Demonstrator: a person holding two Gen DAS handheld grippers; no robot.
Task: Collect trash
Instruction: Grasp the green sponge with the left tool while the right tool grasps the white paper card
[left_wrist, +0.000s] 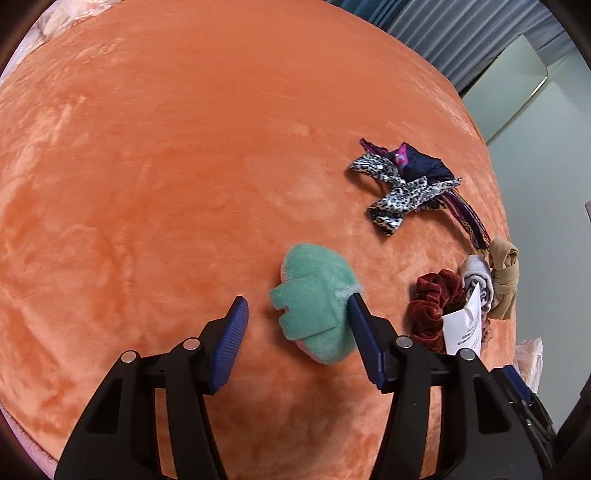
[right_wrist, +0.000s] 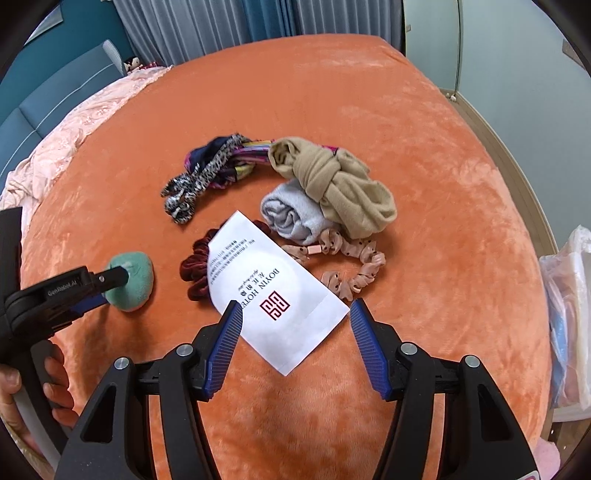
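Note:
A green plush pad lies on the orange blanket. My left gripper straddles it with its jaws apart: the right pad touches the plush edge and the left pad stands clear. A white paper hotel sleeve with a red logo lies partly over a dark red velvet scrunchie. My right gripper hovers open over the sleeve's near end and grips nothing. The right wrist view shows the left gripper on the green pad.
Behind the sleeve lie a pink dotted scrunchie, a rolled grey cloth, a knotted beige stocking and a leopard-print band. A clear plastic bag hangs off the bed's right edge. A pink quilt lies far left.

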